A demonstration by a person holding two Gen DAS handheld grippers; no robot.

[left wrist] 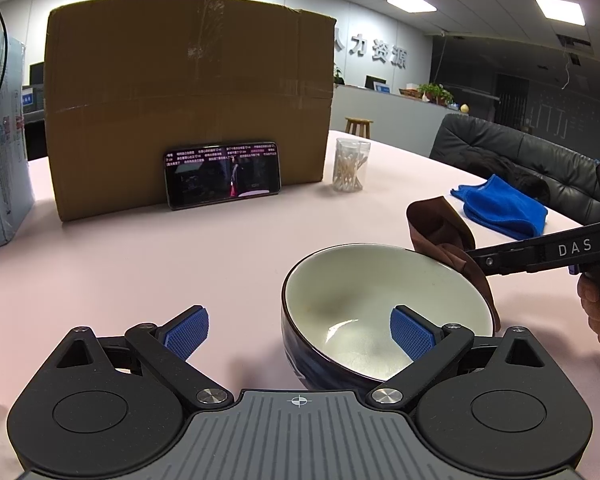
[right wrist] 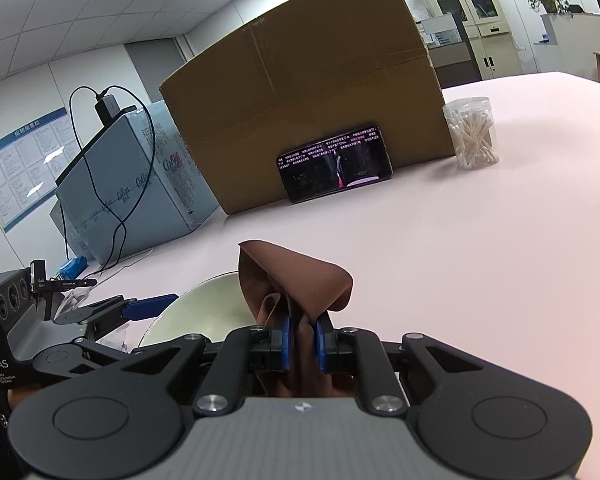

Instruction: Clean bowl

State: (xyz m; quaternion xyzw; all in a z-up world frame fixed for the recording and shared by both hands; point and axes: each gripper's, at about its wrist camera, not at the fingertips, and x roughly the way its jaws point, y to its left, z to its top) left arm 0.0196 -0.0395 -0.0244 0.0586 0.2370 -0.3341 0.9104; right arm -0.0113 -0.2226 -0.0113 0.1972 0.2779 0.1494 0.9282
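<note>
Bowl (left wrist: 384,312) sat near the table's (left wrist: 220,248) front edge, cloth (left wrist: 440,232) draped over its right rim. Behind, toward the far edge, stood a box (left wrist: 188,92), phone (left wrist: 222,174) propped against it, swab jar (left wrist: 350,165) just right. Folded towel (left wrist: 500,206) lay at the right edge.

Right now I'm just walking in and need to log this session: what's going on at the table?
A person with two handheld grippers is cleaning a bowl. The left gripper is open, its jaws straddling the bowl's near rim. The right gripper is shut on a brown cloth, held at the bowl's rim. A blue cloth lies unused on the pink table.
</note>
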